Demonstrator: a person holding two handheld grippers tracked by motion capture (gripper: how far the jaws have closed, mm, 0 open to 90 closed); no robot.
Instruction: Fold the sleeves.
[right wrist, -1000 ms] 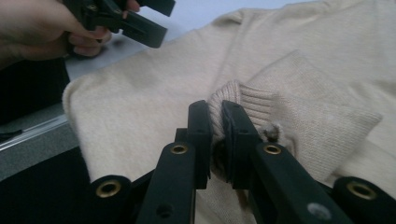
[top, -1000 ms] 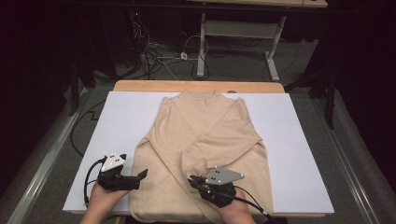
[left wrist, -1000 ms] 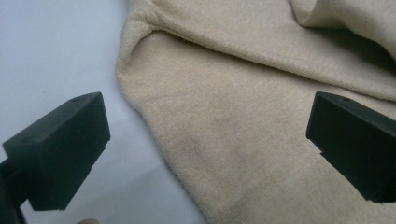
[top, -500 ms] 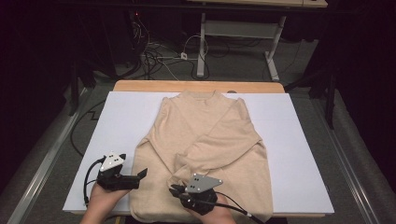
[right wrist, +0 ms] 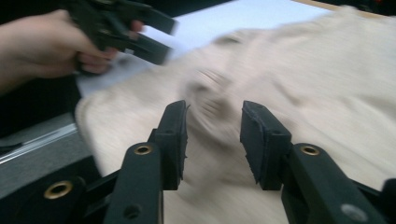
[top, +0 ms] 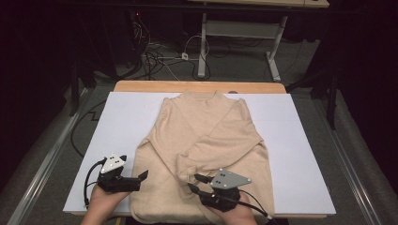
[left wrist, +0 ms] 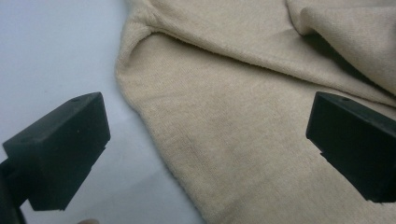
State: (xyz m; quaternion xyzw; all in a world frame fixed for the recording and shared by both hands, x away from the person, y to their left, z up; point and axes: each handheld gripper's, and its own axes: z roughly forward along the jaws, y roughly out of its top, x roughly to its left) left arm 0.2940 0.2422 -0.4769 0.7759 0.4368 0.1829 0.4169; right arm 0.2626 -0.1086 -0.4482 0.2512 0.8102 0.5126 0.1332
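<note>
We are folding the sweater (top: 206, 150); our right hand-held gripper (top: 193, 183) has just been opening, nothing between its jaws, the left hand-held gripper (top: 143, 175) gapes wide; next grab the hem.

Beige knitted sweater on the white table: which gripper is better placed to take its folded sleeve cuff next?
Right gripper: its parted jaws, just opened, face the sleeve cuff closely.

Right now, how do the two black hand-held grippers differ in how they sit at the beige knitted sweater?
The left gripper sits at the beige knitted sweater's left edge, its jaws spread wide, one over the white table cover. The right gripper is over the sweater's middle near the folded-in sleeve cuff, its jaws closer together; they have just been opening, with nothing gripped. Both are open, each held in a hand.
</note>
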